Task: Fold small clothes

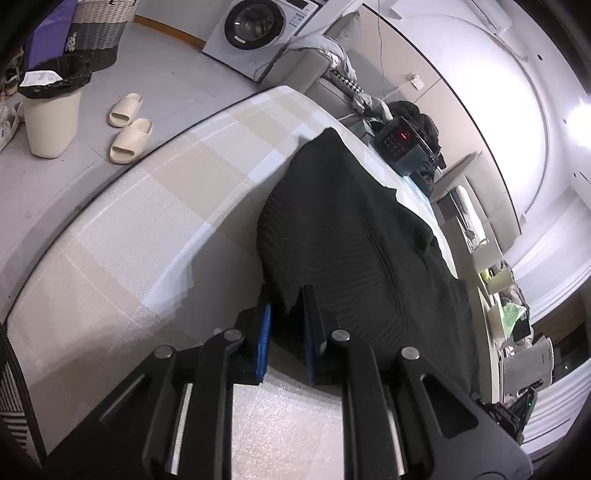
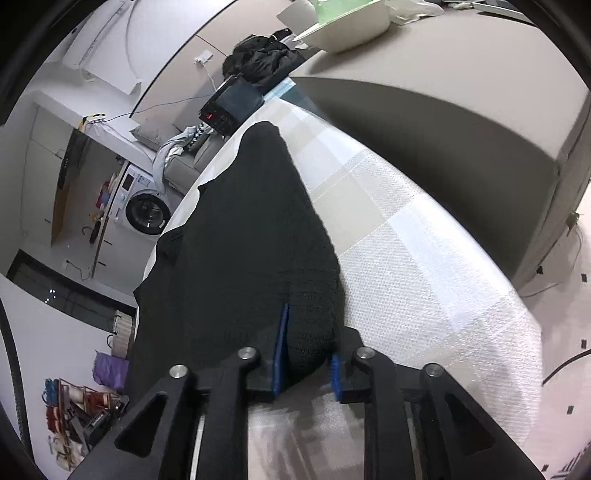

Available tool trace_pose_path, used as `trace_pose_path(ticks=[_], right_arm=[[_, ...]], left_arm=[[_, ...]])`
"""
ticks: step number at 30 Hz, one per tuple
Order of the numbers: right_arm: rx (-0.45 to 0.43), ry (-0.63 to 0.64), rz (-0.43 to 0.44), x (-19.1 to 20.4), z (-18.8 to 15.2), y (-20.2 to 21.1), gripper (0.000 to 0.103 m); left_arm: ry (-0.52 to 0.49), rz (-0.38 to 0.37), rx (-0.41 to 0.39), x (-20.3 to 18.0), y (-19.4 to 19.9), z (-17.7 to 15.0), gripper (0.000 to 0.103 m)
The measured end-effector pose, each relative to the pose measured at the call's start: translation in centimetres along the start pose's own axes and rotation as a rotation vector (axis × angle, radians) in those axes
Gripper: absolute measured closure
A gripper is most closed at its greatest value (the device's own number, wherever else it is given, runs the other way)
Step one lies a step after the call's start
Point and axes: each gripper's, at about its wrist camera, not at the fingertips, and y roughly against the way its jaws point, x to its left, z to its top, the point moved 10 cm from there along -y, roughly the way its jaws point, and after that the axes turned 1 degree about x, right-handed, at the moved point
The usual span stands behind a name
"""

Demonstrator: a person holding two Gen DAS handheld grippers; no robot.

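Note:
A black knit garment (image 1: 354, 236) lies lengthwise on the checked tablecloth (image 1: 147, 221). My left gripper (image 1: 286, 314) is shut on its near edge, with a pointed bit of cloth between the blue pads. In the right wrist view the same garment (image 2: 251, 229) stretches away from me. My right gripper (image 2: 306, 350) is shut on a thick bunch of its near edge, which fills the gap between the blue pads. The near edge looks held a little above the tablecloth (image 2: 424, 277).
A dark device with a red display (image 1: 400, 142) and a black heap of cloth (image 2: 262, 61) sit at the table's far end. On the floor are slippers (image 1: 129, 125), a bin (image 1: 50, 114) and a washing machine (image 1: 255, 27). A sofa (image 2: 461, 122) stands beside the table.

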Motion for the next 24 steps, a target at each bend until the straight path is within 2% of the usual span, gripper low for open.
trace_pose_path(ticks=[3,5,8,12,14,15,17,20,24], right_arm=[[-0.064,0.028,-0.060,-0.3,1.8,1.4,0.067],[-0.116,0.044,-0.106,-0.8,2.8,2.6,0.063],[-0.118,0.077,-0.111,-0.5,4.1,2.6,0.063],[-0.030,0.182,-0.105,1.3,3.6,-0.2,0.063],[0.007,0.253,-0.169,1.4,2.6,-1.5,0.063],[-0.004,0.295,-0.193,1.4,2.5,-1.7,0.063],[0.001,0.314,-0.211,1.2,2.2,-1.5,0.063],[-0.011,0.305,-0.179,1.6,3.4,-1.2,0.063],[-0.037,0.276,-0.101,4.0,6.5,-2.7,0.061]], left_arm=[[-0.003,0.051,-0.031,0.5,0.8,0.8,0.080],[0.018,0.068,-0.058,1.1,1.4,1.6,0.067],[0.040,0.069,-0.082,1.3,1.5,2.8,0.055],[0.055,0.016,-0.037,-0.1,-0.1,2.9,0.055],[0.002,0.017,-0.022,-1.4,-0.9,2.6,0.054],[-0.029,0.022,-0.011,-2.0,-1.3,2.6,0.054],[-0.047,0.026,0.001,-2.7,-2.2,2.8,0.054],[-0.042,0.029,0.015,-3.2,-3.6,4.2,0.053],[-0.034,0.029,0.034,-4.3,-6.5,6.7,0.051]])
